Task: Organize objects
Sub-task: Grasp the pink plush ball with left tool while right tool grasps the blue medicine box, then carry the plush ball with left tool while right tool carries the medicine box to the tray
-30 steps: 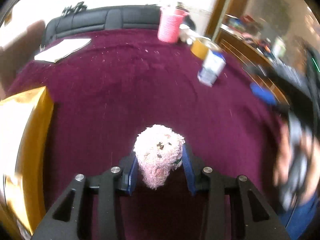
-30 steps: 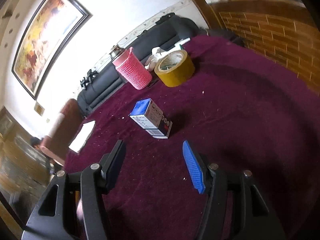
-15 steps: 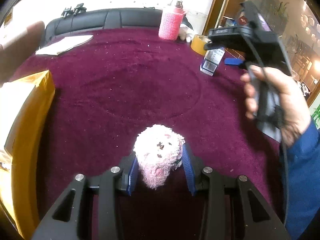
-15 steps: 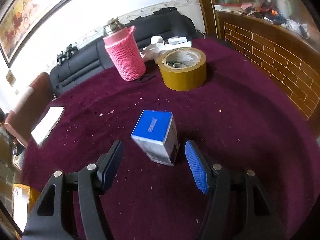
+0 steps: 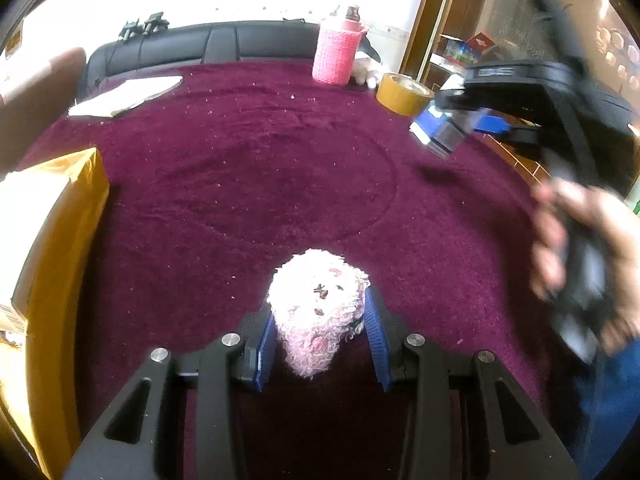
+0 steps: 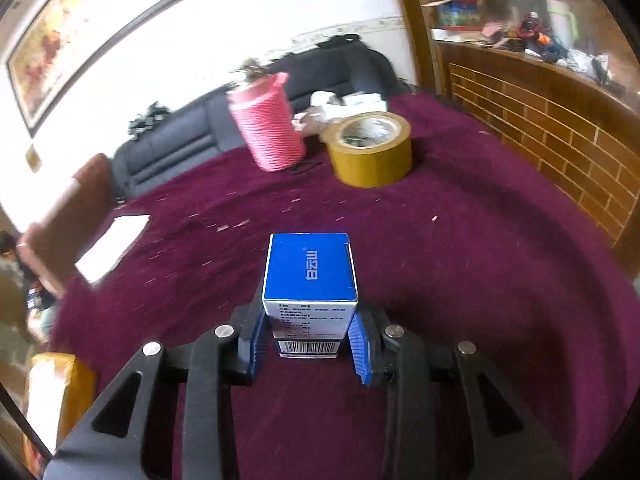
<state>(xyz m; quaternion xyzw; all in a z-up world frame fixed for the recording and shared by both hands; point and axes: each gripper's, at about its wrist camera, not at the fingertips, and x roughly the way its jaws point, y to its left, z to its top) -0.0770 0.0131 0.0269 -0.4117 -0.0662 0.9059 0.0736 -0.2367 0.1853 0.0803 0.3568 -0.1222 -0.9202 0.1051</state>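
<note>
My left gripper [image 5: 320, 344] is shut on a fluffy pink plush toy [image 5: 318, 308] and holds it over the maroon cloth table [image 5: 260, 184]. My right gripper [image 6: 310, 340] is shut on a blue and white box [image 6: 310, 280] and holds it lifted above the table. In the left wrist view the right gripper [image 5: 452, 120] and the box [image 5: 440, 132] show at the upper right, blurred by motion, with a hand [image 5: 580, 256] below them.
A pink knitted bottle [image 6: 266, 124] and a roll of yellow tape [image 6: 370, 148] stand at the table's far side. White paper [image 5: 124, 94] lies far left. A yellow carton [image 5: 44, 260] stands at the left edge. A black sofa [image 5: 200, 48] lies beyond.
My right gripper has closed on the blue box and lifted it off the cloth. My left gripper still holds the plush toy in the same place.
</note>
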